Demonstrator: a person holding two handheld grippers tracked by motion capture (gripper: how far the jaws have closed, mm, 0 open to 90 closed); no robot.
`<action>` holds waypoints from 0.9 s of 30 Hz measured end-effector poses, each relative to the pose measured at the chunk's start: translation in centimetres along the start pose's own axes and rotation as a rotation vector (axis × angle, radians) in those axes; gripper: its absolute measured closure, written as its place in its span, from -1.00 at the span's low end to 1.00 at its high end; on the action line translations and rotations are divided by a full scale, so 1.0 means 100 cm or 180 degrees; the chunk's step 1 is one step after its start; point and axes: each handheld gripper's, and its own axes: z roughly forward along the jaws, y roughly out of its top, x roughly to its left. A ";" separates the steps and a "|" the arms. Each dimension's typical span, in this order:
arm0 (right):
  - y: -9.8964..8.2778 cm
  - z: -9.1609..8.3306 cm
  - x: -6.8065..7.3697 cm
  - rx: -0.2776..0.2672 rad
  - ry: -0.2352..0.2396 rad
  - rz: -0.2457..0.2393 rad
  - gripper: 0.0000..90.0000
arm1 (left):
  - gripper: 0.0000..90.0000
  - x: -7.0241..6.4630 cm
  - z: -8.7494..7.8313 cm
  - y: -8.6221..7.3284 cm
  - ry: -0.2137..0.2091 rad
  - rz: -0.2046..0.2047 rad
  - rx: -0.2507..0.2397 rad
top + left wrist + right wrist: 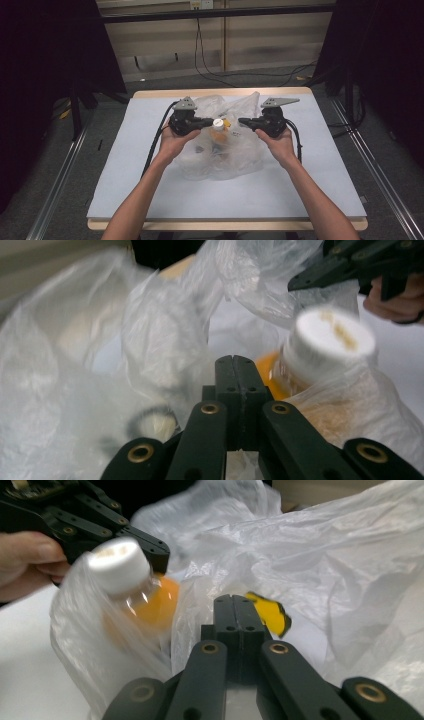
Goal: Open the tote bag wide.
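Left gripper (209,121) at the left edge of a clear plastic bag (235,160) mid-table, jaws pressed together; whether bag film is pinched, cannot tell. Between the grippers a bottle (218,126) stands up out of the bag (white cap, orange contents, blurred close up). Right gripper (243,121) at the bag's right side, jaws likewise closed flat together.
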 end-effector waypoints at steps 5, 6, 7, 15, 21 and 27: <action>-0.022 0.013 -0.007 0.0255 -0.0048 0.0033 1.00 | 1.00 0.008 0.012 -0.027 0.0040 -0.0093 0.0247; -0.026 0.016 -0.008 0.0309 -0.0053 0.0033 1.00 | 1.00 0.009 0.014 -0.031 0.0035 -0.0112 0.0305; -0.032 0.022 -0.009 0.0447 -0.0074 -0.0030 1.00 | 1.00 0.011 0.016 -0.036 0.0023 -0.0116 0.0344; -0.055 0.032 -0.028 0.0823 -0.0203 0.0023 1.00 | 1.00 0.016 0.027 -0.067 0.0128 -0.0067 0.0936; -0.068 0.031 -0.038 0.1004 -0.0219 -0.0016 1.00 | 1.00 0.024 0.019 -0.070 0.0196 0.0036 0.1107; -0.068 0.017 -0.048 0.1144 -0.0306 -0.0105 1.00 | 1.00 0.040 0.003 -0.079 0.0345 0.0007 0.1196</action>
